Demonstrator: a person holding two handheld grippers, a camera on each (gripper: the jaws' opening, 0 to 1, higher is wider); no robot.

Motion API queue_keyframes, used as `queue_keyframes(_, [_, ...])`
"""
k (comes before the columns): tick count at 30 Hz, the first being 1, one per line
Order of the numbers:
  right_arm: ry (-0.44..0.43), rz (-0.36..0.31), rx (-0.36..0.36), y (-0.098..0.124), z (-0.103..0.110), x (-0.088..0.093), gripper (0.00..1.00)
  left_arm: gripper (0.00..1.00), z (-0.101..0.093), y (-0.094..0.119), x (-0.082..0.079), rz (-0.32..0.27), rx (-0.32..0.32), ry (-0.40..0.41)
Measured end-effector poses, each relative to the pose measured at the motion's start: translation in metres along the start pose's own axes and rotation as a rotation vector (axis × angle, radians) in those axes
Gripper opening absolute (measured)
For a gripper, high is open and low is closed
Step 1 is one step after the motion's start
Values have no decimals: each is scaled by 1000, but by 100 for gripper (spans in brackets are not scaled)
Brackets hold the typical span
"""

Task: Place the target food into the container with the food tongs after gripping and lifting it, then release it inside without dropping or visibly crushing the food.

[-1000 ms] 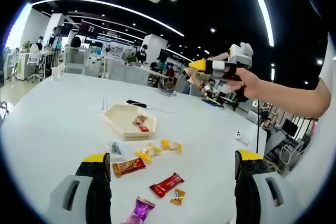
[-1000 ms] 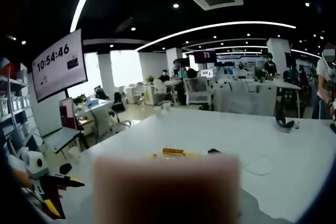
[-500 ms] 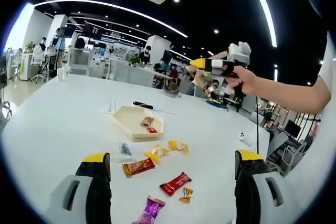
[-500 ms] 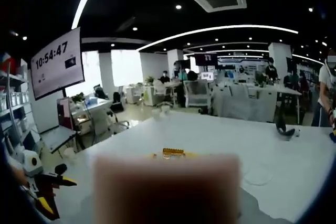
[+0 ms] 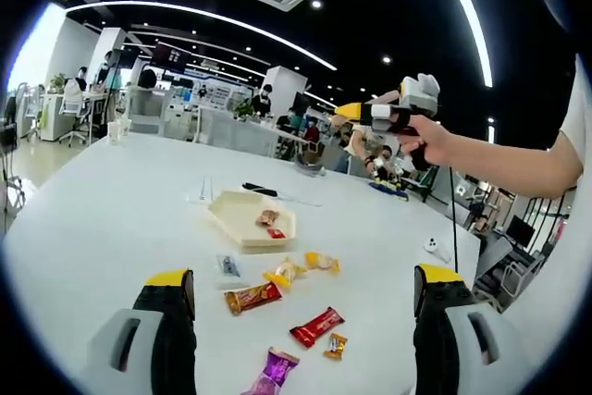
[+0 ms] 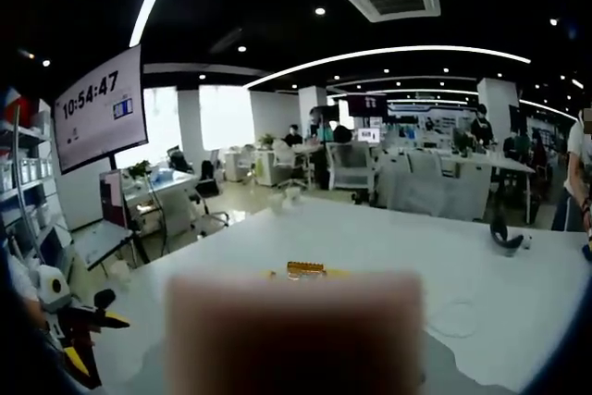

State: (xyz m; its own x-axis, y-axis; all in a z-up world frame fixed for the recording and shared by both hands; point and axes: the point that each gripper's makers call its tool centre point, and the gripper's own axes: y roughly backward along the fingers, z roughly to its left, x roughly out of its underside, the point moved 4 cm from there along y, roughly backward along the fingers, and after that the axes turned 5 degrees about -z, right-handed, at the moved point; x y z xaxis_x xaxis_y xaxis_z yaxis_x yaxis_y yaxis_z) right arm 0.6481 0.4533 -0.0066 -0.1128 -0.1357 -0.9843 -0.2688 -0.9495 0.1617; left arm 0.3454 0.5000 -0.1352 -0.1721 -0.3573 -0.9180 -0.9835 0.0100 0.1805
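Candies on the white table, both grippers raised above it
Left gripper view: camera came slightly nearer than before; left gripper (image 5: pixel 303 321) jaws stand wide apart; wrapped candies (image 5: pixel 315 327) lie at 6 o'clock, the beige tray (image 5: pixel 226 212) behind holds two pieces; right gripper (image 5: pixel 381 117) at 1 o'clock. Right gripper view: almost unchanged; a blurred pink block (image 6: pixel 294 332) hides the jaws, so I cannot tell their state

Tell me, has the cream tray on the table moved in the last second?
No. The cream tray keeps its place beside the black pen and the wrappers; the whole view shifted together, so the camera moved.
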Motion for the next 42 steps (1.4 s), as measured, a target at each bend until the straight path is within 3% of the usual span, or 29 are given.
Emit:
queue_keyframes(13, [-44, 17, -8, -22, -7, 6, 18, 99, 7, 9, 5, -2, -34, 11])
queue_keyframes(31, [-39, 42, -25, -41, -5, 7, 19, 99, 13, 22, 3, -23, -77, 11])
queue_keyframes(42, [4, 40, -37, -55, -9, -10, 19, 99, 11, 23, 1, -17, -81, 8])
